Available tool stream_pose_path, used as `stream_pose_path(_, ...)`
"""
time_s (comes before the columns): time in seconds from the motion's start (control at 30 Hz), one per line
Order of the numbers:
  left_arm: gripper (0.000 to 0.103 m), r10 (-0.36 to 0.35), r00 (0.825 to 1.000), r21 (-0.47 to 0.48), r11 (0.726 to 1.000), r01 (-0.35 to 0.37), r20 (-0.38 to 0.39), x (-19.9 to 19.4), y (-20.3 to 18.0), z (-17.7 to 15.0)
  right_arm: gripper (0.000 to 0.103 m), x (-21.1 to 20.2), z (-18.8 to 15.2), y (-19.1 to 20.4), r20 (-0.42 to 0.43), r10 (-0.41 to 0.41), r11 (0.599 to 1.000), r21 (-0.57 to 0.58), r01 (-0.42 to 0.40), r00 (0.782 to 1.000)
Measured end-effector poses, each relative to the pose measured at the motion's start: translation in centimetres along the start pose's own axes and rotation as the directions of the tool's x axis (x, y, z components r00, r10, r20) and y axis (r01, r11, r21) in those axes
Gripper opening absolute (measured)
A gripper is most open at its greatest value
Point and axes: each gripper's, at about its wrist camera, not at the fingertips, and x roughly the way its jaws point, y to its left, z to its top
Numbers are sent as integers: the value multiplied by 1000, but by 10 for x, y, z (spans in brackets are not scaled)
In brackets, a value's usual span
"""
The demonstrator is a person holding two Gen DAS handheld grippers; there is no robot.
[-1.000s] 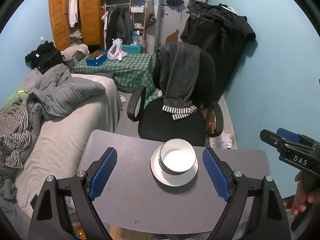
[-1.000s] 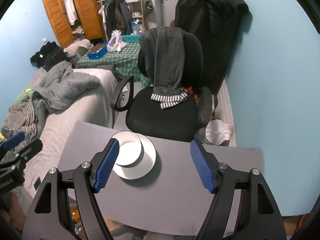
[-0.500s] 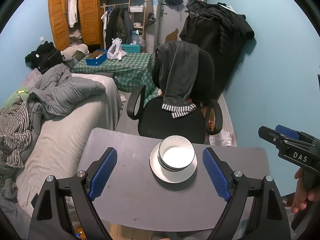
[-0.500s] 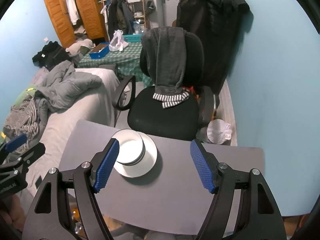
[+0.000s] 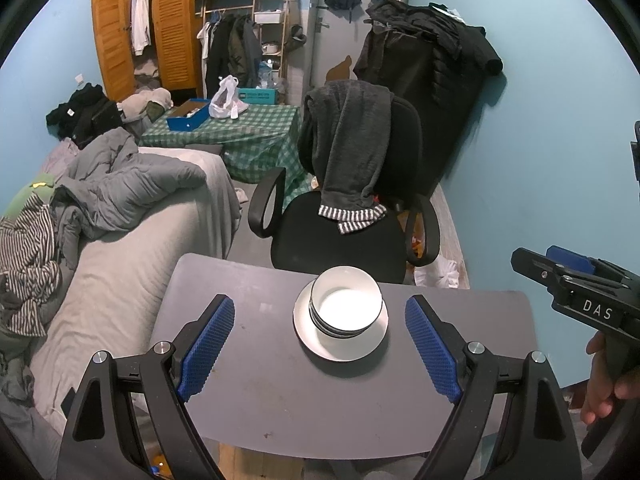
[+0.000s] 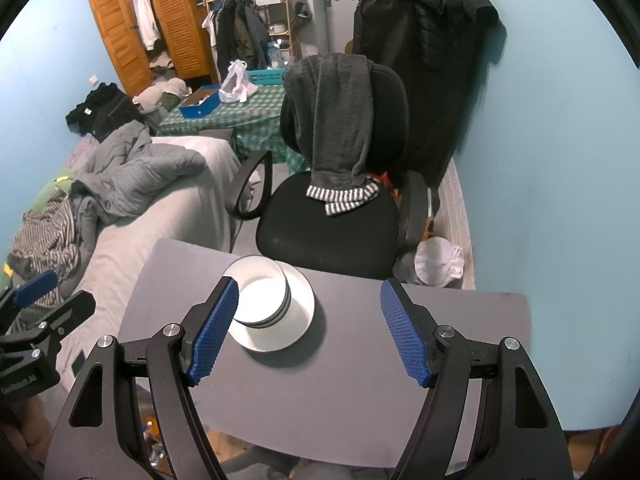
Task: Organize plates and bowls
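Where the left edge of the left wrist view begins, a bed runs down the frame with a rumpled grey duvet and a striped garment heaped on it, and its side lies just beside the left edge of the grey tabletop. Low in the frame the left gripper hangs above the tabletop with its blue-padded fingers spread wide and released, nothing between them. Just past the fingertips, near the middle of the frame and close to the tabletop's far edge, sits a white plate carrying a stack of bowls, nested and upright. Directly beyond that far edge stands a black office chair with a dark sweater draped over its back, and above it at upper right dark coats hang against the blue wall. Bare tabletop lies open on both sides of the plate and toward the near edge. At the right edge of the frame the right gripper shows from the side, clear of the tabletop. In the right wrist view that gripper is likewise slack, fingers parted wide and holding nothing; the plate and bowls sit left of centre, partly hidden behind the left finger, with open tabletop stretching to the right edge beside the wall.
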Motion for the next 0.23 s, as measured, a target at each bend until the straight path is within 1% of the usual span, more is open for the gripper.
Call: stream_pose_path(0.23, 88, 4, 1000, 3, 1000, -4, 1, 0, -3, 1, 73, -1, -2, 1, -2, 1, 1000, 2, -1, 1000)
